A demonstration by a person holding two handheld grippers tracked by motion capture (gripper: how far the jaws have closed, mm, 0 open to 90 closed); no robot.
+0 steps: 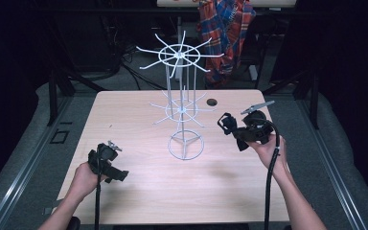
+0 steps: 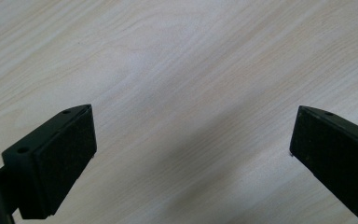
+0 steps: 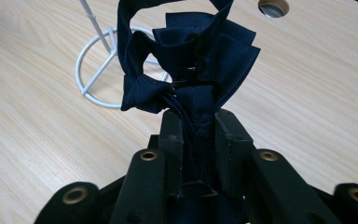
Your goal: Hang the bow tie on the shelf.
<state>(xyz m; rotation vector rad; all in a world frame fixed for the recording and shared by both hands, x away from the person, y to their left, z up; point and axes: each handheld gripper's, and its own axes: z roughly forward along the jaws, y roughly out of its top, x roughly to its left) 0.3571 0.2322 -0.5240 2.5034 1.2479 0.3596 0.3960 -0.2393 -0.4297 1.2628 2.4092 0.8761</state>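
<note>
Here, bare table [image 2: 182, 70] between open hand-held gripper [image 2: 193, 140] pads.

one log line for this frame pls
right gripper: jaws shut on dark blue bow, held beside white wire rack | left gripper: jaws open, over bare table

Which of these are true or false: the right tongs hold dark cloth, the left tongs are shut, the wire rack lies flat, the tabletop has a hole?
1. The right tongs grip a dark blue cloth piece. True.
2. The left tongs are shut. False: their jaws stand wide apart over bare wooden table.
3. The white wire rack lies flat. False: it stands upright on its ring base.
4. The table has a round hole. True.
</note>
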